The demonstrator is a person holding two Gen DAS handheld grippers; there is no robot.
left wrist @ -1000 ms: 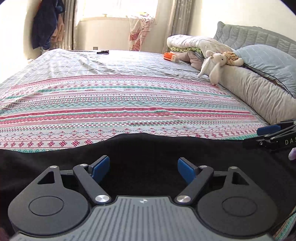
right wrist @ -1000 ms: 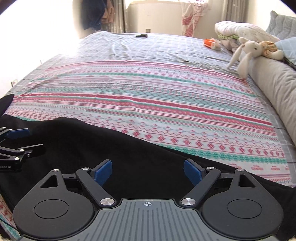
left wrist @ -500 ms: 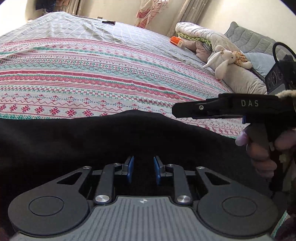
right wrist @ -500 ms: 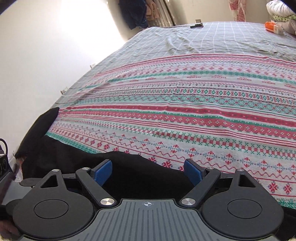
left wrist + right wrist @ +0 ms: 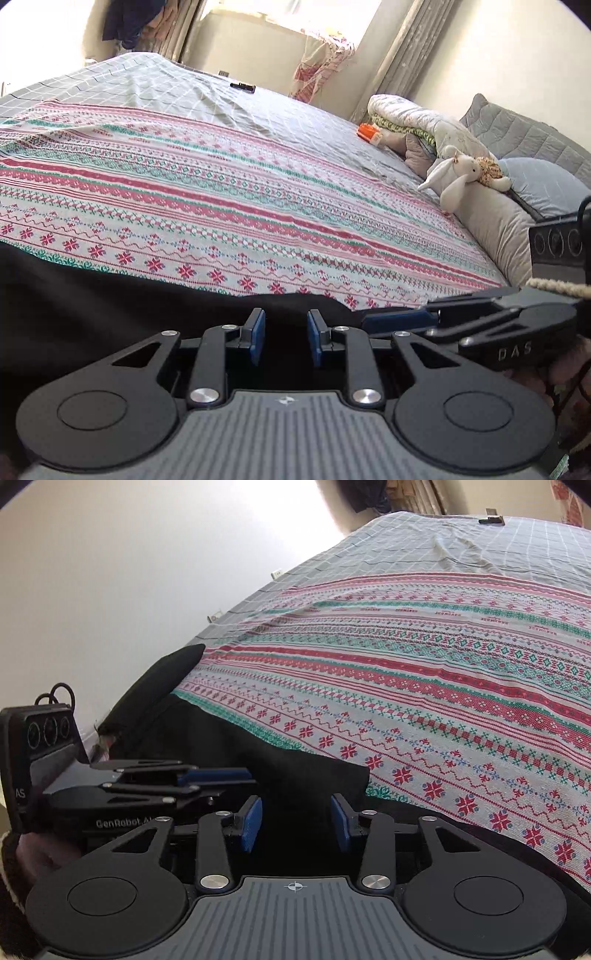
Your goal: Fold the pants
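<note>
Black pants [image 5: 110, 295] lie along the near edge of the patterned bedspread [image 5: 221, 192]. My left gripper [image 5: 284, 341] has its blue pads close together around a fold of the black cloth, shut on the pants. My right gripper [image 5: 295, 825] sits over the pants [image 5: 295, 771] with its blue pads partly closed and cloth between them; a firm pinch is not clear. The right gripper shows at the right of the left wrist view [image 5: 480, 325], close beside the left one. The left gripper shows at the left of the right wrist view [image 5: 155, 779].
A plush rabbit [image 5: 458, 177], pillows [image 5: 546, 184] and a rolled quilt [image 5: 417, 122] lie along the right side of the bed. An orange item [image 5: 368, 132] and a black remote [image 5: 242, 88] lie farther back. A wall [image 5: 110, 572] runs along the left bedside.
The left gripper closed on the pants about half a second ago. The right gripper moved left beside the left one and its jaws have narrowed over the cloth.
</note>
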